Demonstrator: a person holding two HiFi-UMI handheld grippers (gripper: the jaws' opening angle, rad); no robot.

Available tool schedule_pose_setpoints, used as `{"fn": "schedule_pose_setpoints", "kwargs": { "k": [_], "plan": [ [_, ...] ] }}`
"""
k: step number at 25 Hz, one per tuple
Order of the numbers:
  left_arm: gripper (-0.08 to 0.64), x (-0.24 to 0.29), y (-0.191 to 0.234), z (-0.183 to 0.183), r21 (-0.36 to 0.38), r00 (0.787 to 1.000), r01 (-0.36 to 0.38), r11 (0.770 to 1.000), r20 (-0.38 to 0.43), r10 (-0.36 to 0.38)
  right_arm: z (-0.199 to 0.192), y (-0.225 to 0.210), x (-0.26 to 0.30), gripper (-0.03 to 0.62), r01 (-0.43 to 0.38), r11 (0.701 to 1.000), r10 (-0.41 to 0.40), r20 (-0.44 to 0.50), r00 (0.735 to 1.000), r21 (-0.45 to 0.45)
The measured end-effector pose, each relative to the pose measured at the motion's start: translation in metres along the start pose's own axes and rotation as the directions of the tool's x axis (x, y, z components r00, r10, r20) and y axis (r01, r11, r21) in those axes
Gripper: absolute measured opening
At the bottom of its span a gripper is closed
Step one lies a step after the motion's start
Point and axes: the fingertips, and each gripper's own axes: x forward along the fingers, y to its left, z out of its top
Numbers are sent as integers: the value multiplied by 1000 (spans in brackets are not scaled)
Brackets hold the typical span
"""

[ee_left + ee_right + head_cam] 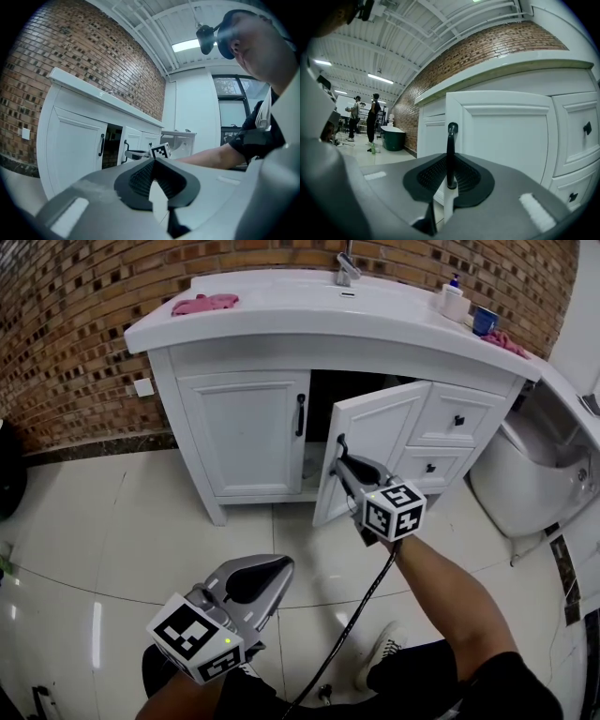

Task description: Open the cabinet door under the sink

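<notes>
Fingers of the right gripper (pixel 450 161) are clamped on the black handle (pixel 451 136) of the right-hand cabinet door (pixel 373 448). This door stands ajar, swung outward from the white vanity (pixel 328 354) beneath the sink (pixel 349 294). A dark interior shows between it and the closed left door (pixel 246 432). Fingers of the left gripper (pixel 153 160) are pressed together with nothing between them. This gripper is held low over the tiled floor (pixel 112 531), well apart from the cabinet. The bench (pixel 281 322) carries a pink item, apparently a cloth (pixel 204 304), at left, and a soap bottle (pixel 455 302) and blue cup (pixel 484 321) at right. Two drawers (pixel 457 418) lie right of the open door. A brick wall (pixel 75 334) stands behind.
</notes>
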Motion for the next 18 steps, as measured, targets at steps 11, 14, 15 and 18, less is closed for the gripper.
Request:
{"fn": "schedule_pose_setpoints", "kwargs": {
  "k": [11,14,15,18],
  "plan": [
    [6,6,-7,-1,-3,1000,18,1000,-6,-18,-3,2,-47,48,-31,1000,31,-50,998,5],
    [6,7,-8,-2,-2,1000,26,1000,-13,-26,-5,2,-62,48,-29,1000,30,-55,998,6],
    [6,8,-9,-2,0,1000,28,1000,-14,-28,-5,1,-66,48,-30,1000,30,-57,998,4],
    [6,10,-13,-3,5,999,36,999,-12,-36,-7,-2,-79,48,-30,1000,30,-68,997,-5]
  ]
}}
